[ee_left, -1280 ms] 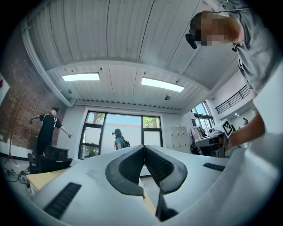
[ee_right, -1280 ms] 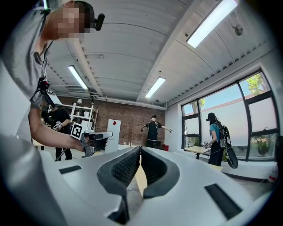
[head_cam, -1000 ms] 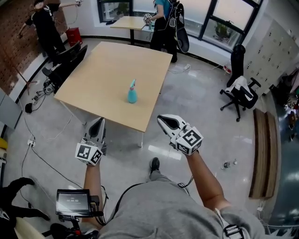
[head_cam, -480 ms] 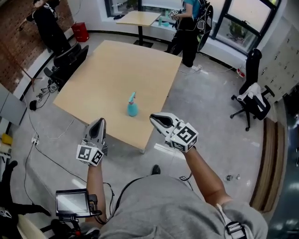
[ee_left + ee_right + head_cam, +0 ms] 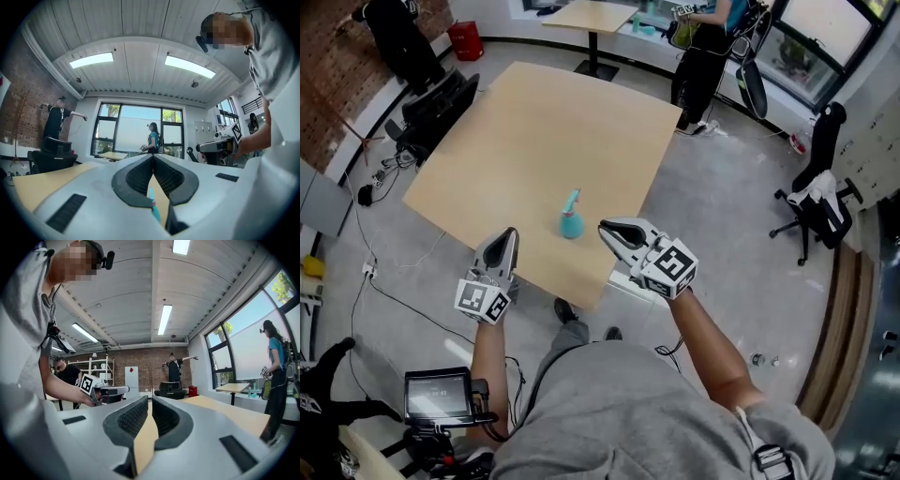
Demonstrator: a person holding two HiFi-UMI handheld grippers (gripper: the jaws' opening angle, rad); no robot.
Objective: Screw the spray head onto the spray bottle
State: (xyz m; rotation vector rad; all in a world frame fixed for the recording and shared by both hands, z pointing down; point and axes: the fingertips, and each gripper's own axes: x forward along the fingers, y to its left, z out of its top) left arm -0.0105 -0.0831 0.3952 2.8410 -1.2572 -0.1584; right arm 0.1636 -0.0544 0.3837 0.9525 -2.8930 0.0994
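Head view, near field: the person's grey-shirted torso fills the bottom edge. Left forearm extends straight ahead. Right forearm reaches forward and angles inward towards the view's centre. A small screen unit sits low at the left side.

Left gripper: held about level, marker cube at its rear, tips over the near edge of the table. In the left gripper view its jaws are pressed together with nothing clamped. Only a teal sliver of the bottle shows low in the gap behind the tips.

Right gripper: about level, tips turned left towards the bottle and lying over the table near its right edge. In the right gripper view its jaws are likewise together and empty, with bare tabletop showing behind them.

Spray bottle: teal, upright on the table near the front corner, between the two gripper tips and slightly beyond them, touching neither. Spray head sits on top. Cannot tell whether it is threaded down.

Far field: office chair at right on the grey floor. Second table at the top, with a person standing beside it. Another person in black is at top left.
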